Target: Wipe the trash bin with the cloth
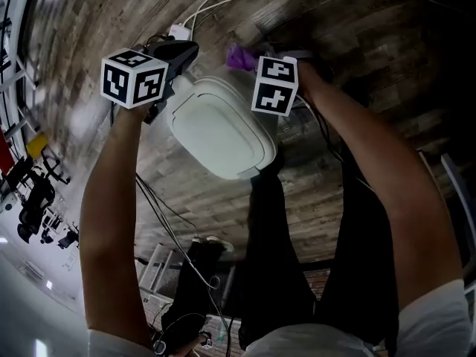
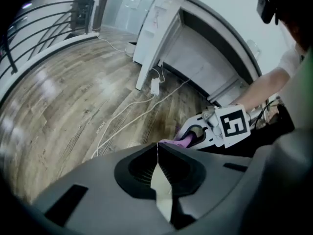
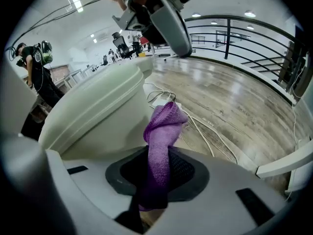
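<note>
The white lidded trash bin (image 1: 219, 129) stands on the wood floor below me. In the head view my left gripper (image 1: 187, 50) hovers over the bin's far left edge. Its jaws meet at the tips in the left gripper view (image 2: 157, 147), with only a cream sliver of bin showing behind them. My right gripper (image 3: 159, 155) is shut on a purple cloth (image 3: 164, 126), which stands up out of the jaws right beside the bin's side wall (image 3: 93, 111). The cloth (image 1: 239, 56) sits at the bin's far right edge, and its tip (image 2: 183, 140) also shows from the left gripper.
White cables (image 2: 124, 116) and a power strip (image 2: 154, 86) lie on the floor beyond the bin. A white counter (image 2: 195, 38) stands behind them. A black railing (image 3: 244, 38) runs along the right. A person (image 3: 36, 67) stands far off on the left.
</note>
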`<state>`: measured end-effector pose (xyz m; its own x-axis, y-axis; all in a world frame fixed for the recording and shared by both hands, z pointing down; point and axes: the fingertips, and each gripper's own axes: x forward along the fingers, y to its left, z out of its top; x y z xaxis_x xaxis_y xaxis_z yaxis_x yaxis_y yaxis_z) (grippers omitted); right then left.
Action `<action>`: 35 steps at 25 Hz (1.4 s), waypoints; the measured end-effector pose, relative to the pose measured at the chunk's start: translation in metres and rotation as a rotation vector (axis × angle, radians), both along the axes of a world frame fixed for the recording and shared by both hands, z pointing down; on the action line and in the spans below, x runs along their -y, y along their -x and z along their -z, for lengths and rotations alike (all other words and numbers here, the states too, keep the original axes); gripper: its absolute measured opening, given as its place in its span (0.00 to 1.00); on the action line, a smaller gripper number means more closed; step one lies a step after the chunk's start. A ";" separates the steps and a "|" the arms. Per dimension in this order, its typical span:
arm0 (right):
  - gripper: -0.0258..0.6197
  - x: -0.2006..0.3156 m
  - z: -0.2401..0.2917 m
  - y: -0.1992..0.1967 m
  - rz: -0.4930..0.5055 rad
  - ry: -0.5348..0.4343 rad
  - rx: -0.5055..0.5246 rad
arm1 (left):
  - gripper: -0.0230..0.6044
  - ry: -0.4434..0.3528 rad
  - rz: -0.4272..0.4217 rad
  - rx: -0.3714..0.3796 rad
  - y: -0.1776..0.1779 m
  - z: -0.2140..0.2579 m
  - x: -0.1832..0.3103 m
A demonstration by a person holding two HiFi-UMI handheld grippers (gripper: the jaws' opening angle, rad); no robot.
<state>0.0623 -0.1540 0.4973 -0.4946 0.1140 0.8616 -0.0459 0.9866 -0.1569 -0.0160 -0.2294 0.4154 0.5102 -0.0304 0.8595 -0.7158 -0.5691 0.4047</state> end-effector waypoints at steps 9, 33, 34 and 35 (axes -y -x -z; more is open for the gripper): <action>0.20 0.003 0.008 0.043 0.026 -0.006 0.088 | 0.05 0.079 -0.142 0.083 -0.005 -0.037 -0.016; 0.20 -0.096 0.020 -0.012 0.028 0.136 0.126 | 0.05 0.164 -0.254 0.038 -0.078 -0.036 -0.058; 0.20 -0.100 0.020 -0.015 0.029 0.140 0.124 | 0.05 0.163 -0.259 0.042 -0.077 -0.035 -0.058; 0.20 -0.104 0.020 -0.018 0.030 0.143 0.123 | 0.05 0.163 -0.264 0.044 -0.077 -0.034 -0.058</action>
